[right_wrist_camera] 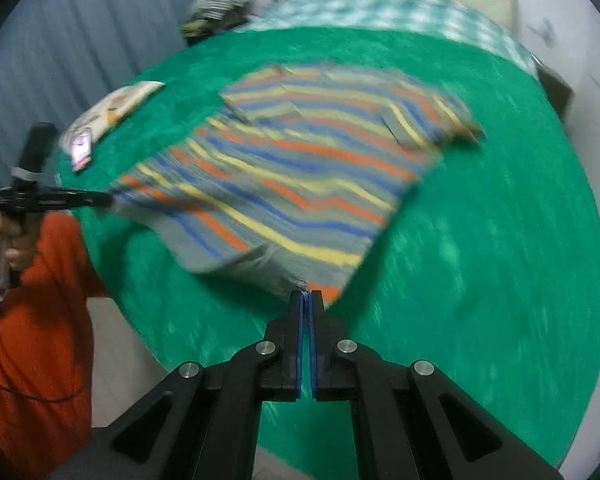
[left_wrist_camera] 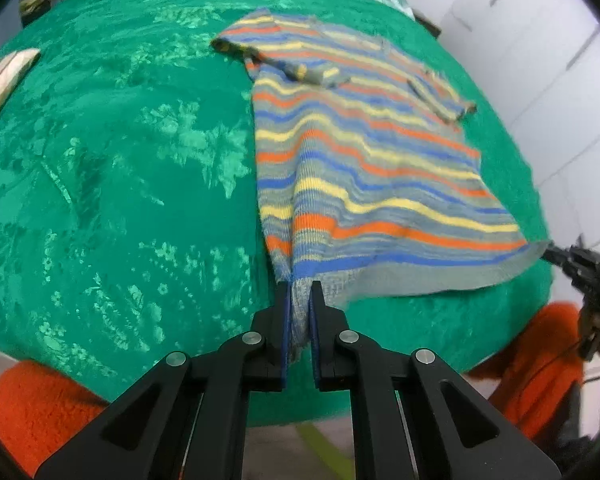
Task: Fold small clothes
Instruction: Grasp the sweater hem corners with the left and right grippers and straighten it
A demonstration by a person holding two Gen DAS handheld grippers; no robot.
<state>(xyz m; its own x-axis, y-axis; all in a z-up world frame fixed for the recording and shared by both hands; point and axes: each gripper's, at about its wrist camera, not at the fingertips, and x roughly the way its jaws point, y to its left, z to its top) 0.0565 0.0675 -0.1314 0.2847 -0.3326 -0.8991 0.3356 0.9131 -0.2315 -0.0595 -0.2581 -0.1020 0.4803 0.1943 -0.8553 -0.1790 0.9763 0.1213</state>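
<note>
A small striped knit sweater, grey with blue, yellow and orange bands, lies spread on a green velvet cover. My left gripper is shut on the sweater's near left hem corner, grey fabric pinched between its blue pads. In the right wrist view the sweater is blurred, and my right gripper is shut on the near right hem corner. Each gripper shows in the other's view: the right gripper at the far hem corner, the left gripper at the left one. The hem edge is lifted slightly off the cover.
A person's orange sleeves and a hand sit at the near edge. A flat printed packet and a small card lie on the cover's left. A checked cloth and piled clothes lie at the back.
</note>
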